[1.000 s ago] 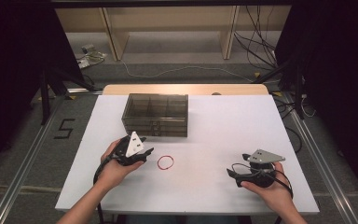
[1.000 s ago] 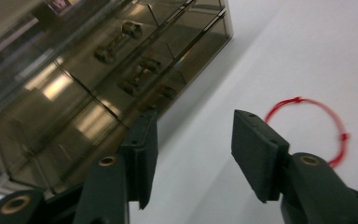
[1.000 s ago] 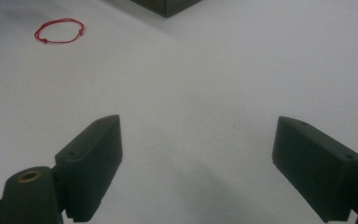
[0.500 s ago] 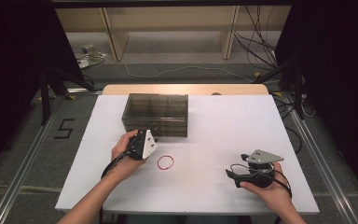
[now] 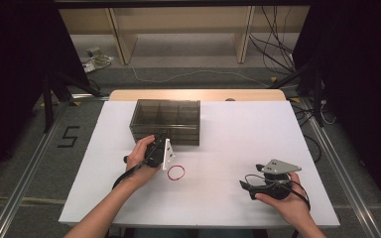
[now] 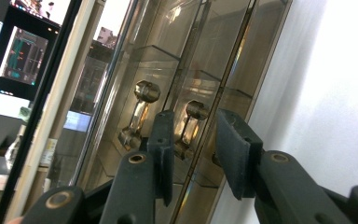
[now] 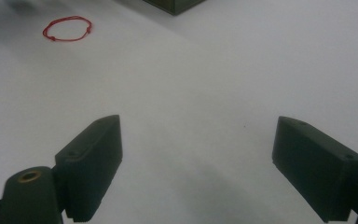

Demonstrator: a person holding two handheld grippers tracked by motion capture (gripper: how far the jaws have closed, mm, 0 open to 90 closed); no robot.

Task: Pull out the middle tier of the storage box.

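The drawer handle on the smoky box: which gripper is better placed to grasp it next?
The left gripper: its jaws, just closing, already straddle the drawer handle of the box. The right gripper rests open, far away.

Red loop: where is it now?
High view: red loop lies flat on the white table, just right of the left gripper, in front of the drawer box.

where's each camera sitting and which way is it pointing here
High view: above the person's side, looking forward and down on the white table; both forearms, left gripper and right gripper show.
Left gripper view: rides the left gripper, facing the smoky drawer box and its handles; own jaws flank one handle.
Right gripper view: rides the right gripper, low over the table; own jaws wide apart.
Shared: high and right gripper views both show the red band.
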